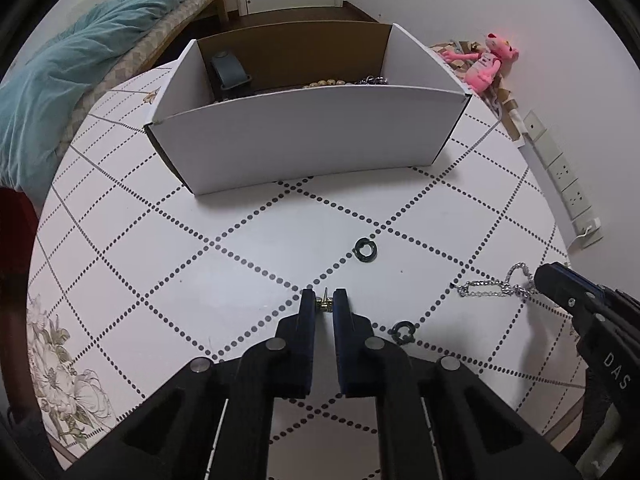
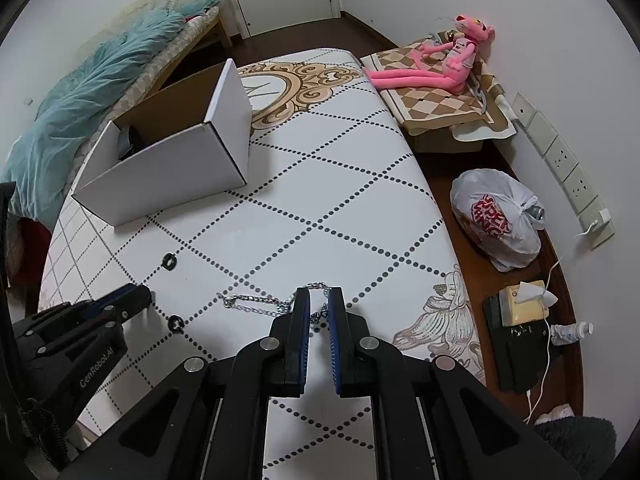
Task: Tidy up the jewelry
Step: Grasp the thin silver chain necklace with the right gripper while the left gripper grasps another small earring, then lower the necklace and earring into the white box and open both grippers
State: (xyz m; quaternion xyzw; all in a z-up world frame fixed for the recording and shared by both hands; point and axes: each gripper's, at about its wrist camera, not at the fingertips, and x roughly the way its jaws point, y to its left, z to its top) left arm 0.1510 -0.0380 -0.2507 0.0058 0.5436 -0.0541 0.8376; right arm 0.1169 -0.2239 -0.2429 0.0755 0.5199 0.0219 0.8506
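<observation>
My left gripper [image 1: 324, 304] is shut on a small gold earring [image 1: 325, 303], low over the white table [image 1: 248, 240]. Two dark rings lie near it, one ahead [image 1: 364, 250] and one to the right [image 1: 402, 333]. A silver chain [image 1: 494, 289] lies at the right; my right gripper [image 2: 319, 306] is shut on the silver chain [image 2: 256, 302], which still rests on the table. The white cardboard box [image 1: 304, 136] stands ahead and holds a grey band [image 1: 230, 70], beads [image 1: 326, 83] and a chain. The box also shows in the right wrist view [image 2: 168, 168].
A pink plush toy [image 2: 436, 64] sits on a checkered cloth past the table's right edge. A white plastic bag [image 2: 496, 220], a small box and a bottle stand on the brown ledge at the right. A bed with a teal blanket [image 1: 80, 64] is at the left.
</observation>
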